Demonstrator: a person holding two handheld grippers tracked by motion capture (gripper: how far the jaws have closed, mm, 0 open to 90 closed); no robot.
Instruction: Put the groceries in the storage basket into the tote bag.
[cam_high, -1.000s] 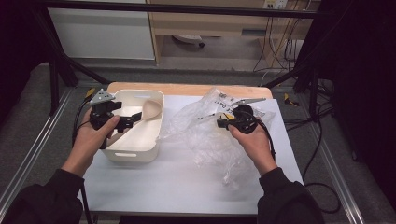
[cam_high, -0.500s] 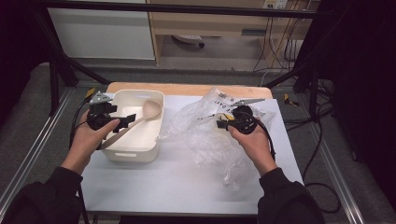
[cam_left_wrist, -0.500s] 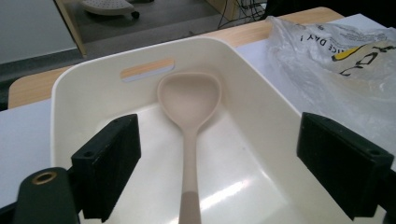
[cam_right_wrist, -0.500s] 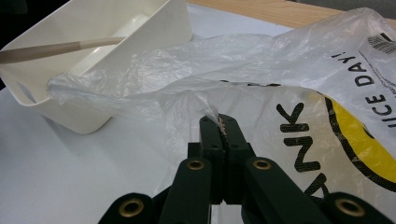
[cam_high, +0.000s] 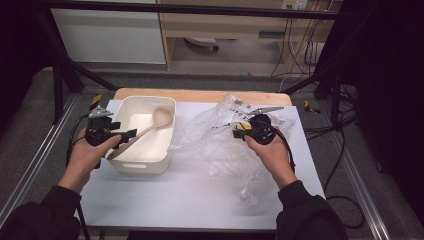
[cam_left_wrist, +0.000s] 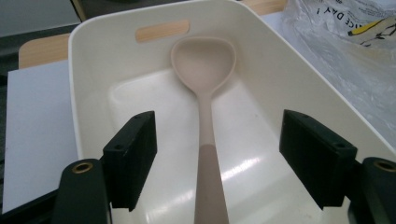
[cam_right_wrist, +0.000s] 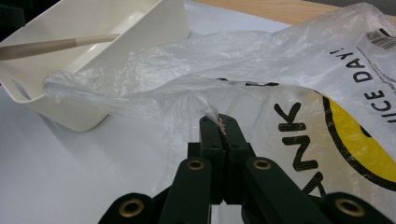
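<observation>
Right gripper (cam_right_wrist: 220, 128) is pinched shut on my plastic bag (cam_high: 225, 135), which lies crumpled just right of the white bin (cam_high: 131, 159). Left gripper (cam_left_wrist: 217, 154) gapes wide around the spoon (cam_left_wrist: 204, 74) handle, spoon resting inside the bin.

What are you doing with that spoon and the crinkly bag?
A person at a table holds a gripper in each hand. The left gripper is open, its jaws on either side of the handle of a beige spoon that lies in a white tub without pinching it. The right gripper is shut on a fold of a clear plastic bag with printed letters, which lies crumpled beside the tub.
</observation>
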